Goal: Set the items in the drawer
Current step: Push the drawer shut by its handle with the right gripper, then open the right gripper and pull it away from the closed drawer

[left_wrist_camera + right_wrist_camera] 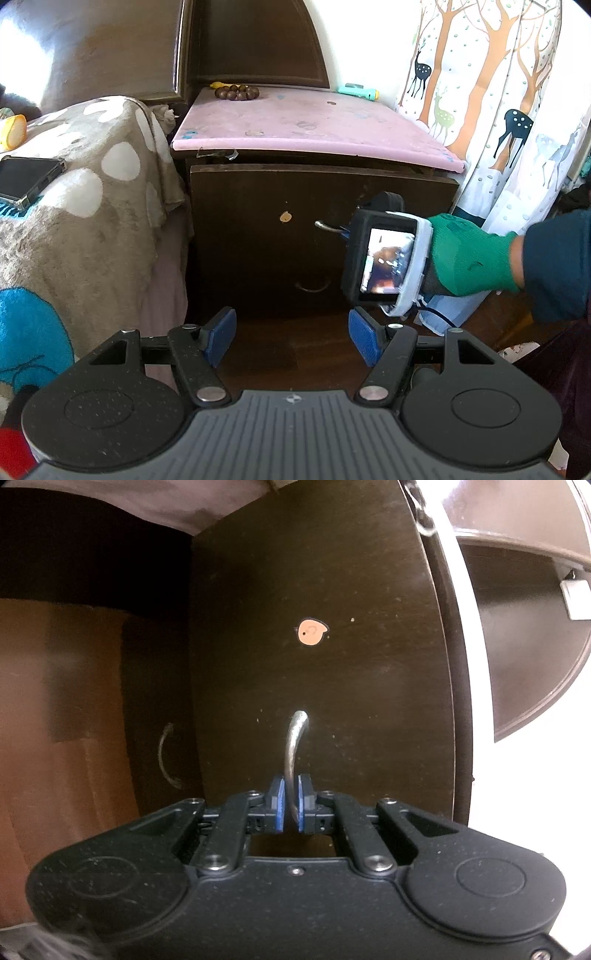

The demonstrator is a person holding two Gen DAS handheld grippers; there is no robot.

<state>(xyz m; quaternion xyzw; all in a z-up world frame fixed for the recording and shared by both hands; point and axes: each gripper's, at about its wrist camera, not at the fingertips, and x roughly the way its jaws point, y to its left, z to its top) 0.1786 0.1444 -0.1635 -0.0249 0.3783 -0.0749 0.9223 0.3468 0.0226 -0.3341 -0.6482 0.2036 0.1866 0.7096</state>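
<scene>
Pinching the shiny metal handle point(294, 753) on the dark brown drawer point(317, 672) front, the right gripper point(290, 805) has its blue fingers squeezed tight on it, while the left gripper point(291, 339) waits nearby with fingers wide apart.

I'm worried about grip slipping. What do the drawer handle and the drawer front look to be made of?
The drawer handle looks like bare metal: thin, curved, silvery, with a dull shine. The right hand-held gripper is closed on it. The drawer front looks like dark brown wood or veneer, fairly matte, scuffed and speckled, with a small sticker on it.
</scene>
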